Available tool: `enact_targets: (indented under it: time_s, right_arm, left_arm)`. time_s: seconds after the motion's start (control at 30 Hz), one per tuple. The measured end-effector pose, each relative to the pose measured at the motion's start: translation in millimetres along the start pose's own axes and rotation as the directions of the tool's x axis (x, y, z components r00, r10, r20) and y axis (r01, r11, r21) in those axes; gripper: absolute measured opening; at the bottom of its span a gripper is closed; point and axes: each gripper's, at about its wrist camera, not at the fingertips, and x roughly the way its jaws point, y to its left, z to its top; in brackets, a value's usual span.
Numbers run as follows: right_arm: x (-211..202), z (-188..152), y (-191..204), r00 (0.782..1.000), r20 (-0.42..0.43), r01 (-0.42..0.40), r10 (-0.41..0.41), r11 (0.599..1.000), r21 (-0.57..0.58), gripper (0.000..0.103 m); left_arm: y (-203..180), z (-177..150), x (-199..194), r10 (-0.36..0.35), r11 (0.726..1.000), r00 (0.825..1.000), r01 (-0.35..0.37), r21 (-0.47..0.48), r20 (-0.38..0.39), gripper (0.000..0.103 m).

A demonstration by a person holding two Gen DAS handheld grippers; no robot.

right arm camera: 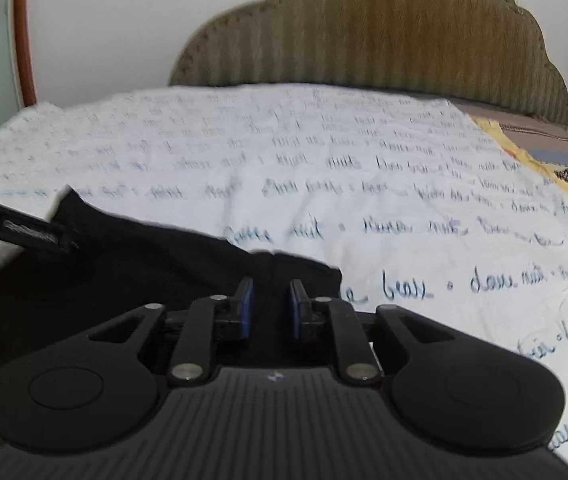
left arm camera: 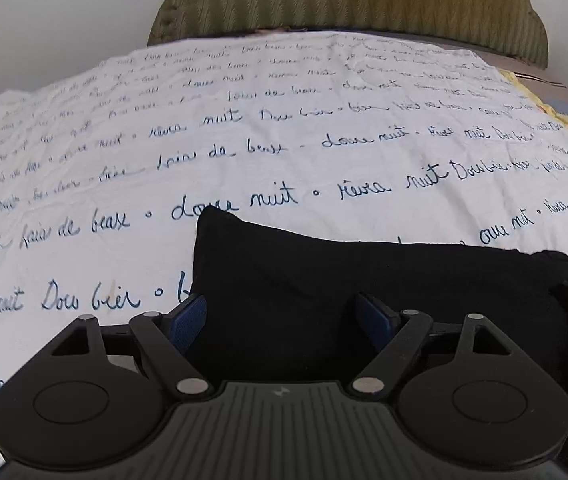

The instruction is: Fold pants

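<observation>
The left gripper (left arm camera: 282, 316) is spread wide over the black fabric pants (left arm camera: 363, 280); the right gripper (right arm camera: 270, 304) — at its 3 o'clock — has narrow jaws, grasp unclear.

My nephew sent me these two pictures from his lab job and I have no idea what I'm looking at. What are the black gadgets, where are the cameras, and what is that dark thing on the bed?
Each black gadget is a hand-held gripper; a person carries one in each hand. A camera on each looks forward along its two blue-padded jaws. One picture comes from the left gripper, the other from the right gripper. Both hang over black pants lying on a white bedspread printed with handwriting, with a woven headboard behind. The left jaws stand wide apart, over the cloth. The right jaws are narrower, with a gap showing; whether cloth sits between them is hard to tell.
</observation>
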Motion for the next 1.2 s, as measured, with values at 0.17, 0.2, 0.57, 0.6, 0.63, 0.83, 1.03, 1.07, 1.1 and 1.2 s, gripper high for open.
enact_targets:
  time_s: [0.17,0.2,0.57,0.6,0.63,0.83,1.03,1.07,1.1,1.2]
  right_arm:
    - [-26,6,8,0.997,0.064,0.04,-0.041,0.999,0.024,0.02]
    - [-35,5,13,0.996,0.082,0.029,-0.031,0.999,0.017,0.02]
    - [-39,-25,25,0.999,0.032,0.014,-0.015,0.999,0.047,0.033]
    - [-43,-24,25,0.999,0.041,0.017,-0.019,0.998,0.057,0.037]
    - [-49,-24,25,0.998,0.061,0.017,-0.021,0.998,0.066,0.051]
    - [-73,-32,-10,0.995,0.088,-0.066,0.053,0.985,0.162,0.071]
    - [-43,-49,-64,0.948,-0.02,-0.296,0.317,0.904,0.308,0.077]
    - [-38,-50,-71,0.933,-0.018,-0.333,0.358,0.883,0.332,0.078]
    - [-33,-51,-78,0.917,-0.011,-0.369,0.399,0.859,0.354,0.079]
    - [-20,-48,-97,0.86,0.008,-0.464,0.51,0.775,0.43,0.082]
  left_arm:
    - [2,-5,-5,-0.008,1.0,1.0,0.008,-0.008,-0.001,0.082]
    - [2,-7,-7,-0.008,1.0,1.0,0.008,-0.008,-0.001,0.082]
    - [0,-26,-31,-0.016,0.999,1.0,0.016,0.035,0.005,0.082]
    - [4,-28,-36,-0.022,0.999,1.0,0.021,0.03,0.005,0.082]
    - [10,-30,-41,-0.033,0.999,0.999,0.033,0.023,0.004,0.082]
    - [66,-51,-51,-0.174,0.983,0.983,0.17,-0.071,-0.051,0.086]
    - [108,-52,-25,-0.444,0.868,0.894,0.412,-0.276,-0.063,0.102]
    - [108,-50,-21,-0.477,0.853,0.877,0.445,-0.273,-0.059,0.102]
    - [107,-47,-17,-0.499,0.844,0.864,0.468,-0.261,-0.063,0.102]
    - [100,-39,-8,-0.522,0.839,0.851,0.498,-0.219,-0.064,0.103]
